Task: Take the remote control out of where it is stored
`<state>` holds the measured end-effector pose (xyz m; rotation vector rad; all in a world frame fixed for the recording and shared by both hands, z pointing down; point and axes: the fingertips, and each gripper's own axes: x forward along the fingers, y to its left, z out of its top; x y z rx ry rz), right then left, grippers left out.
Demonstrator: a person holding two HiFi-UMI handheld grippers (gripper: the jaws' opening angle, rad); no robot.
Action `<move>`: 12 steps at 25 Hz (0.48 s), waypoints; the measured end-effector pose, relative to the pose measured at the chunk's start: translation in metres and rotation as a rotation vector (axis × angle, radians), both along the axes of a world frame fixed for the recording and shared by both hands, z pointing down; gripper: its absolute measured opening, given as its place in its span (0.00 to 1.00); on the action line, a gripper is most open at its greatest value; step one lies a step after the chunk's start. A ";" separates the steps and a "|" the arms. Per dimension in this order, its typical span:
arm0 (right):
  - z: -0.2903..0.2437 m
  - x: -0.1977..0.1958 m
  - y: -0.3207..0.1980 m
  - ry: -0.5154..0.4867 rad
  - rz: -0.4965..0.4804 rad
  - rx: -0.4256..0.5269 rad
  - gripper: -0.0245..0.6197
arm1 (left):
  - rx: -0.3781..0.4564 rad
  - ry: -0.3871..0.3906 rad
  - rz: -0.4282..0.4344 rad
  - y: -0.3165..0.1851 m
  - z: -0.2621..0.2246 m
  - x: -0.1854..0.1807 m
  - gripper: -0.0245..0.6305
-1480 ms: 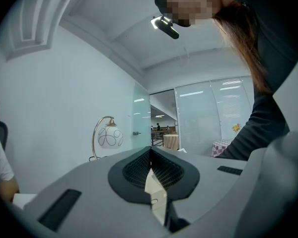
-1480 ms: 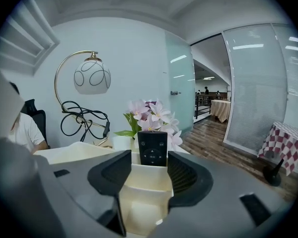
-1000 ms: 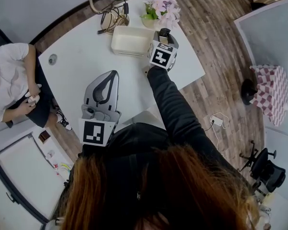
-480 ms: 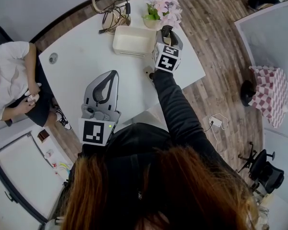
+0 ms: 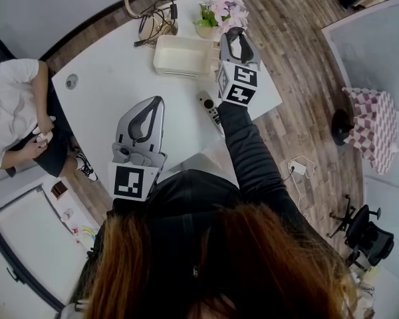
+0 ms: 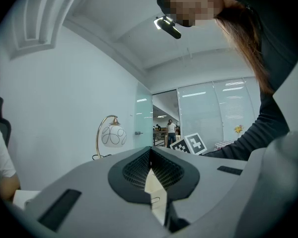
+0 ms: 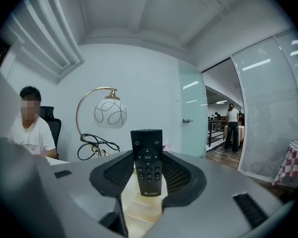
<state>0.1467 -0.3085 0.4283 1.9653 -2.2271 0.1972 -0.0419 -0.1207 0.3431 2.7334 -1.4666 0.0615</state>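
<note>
Wood floor (image 5: 299, 38) spreads beyond the right claw (image 5: 234, 40), the white counter (image 5: 113, 78) lies under both claws, a cream box (image 5: 179, 55) sits just left of that claw, whose jaws, just closed in, grasp the black remote control (image 7: 147, 157) upright above the counter, and the left claw (image 6: 150, 155) is clenched, empty.

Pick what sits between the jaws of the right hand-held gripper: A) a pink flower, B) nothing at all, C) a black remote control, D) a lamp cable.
C: in the right gripper view the black remote control stands upright, clamped between the two pads of the right hand-held gripper.
</note>
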 end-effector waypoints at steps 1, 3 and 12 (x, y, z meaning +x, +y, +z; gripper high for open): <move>-0.007 -0.001 0.003 0.000 -0.009 0.017 0.33 | 0.002 0.001 0.001 0.000 0.000 0.000 0.05; -0.021 -0.002 0.010 0.001 -0.027 0.049 0.33 | 0.005 0.003 0.003 0.000 -0.001 0.001 0.05; -0.054 -0.009 0.047 -0.040 -0.104 0.089 0.33 | 0.020 0.001 0.016 0.001 -0.005 0.005 0.05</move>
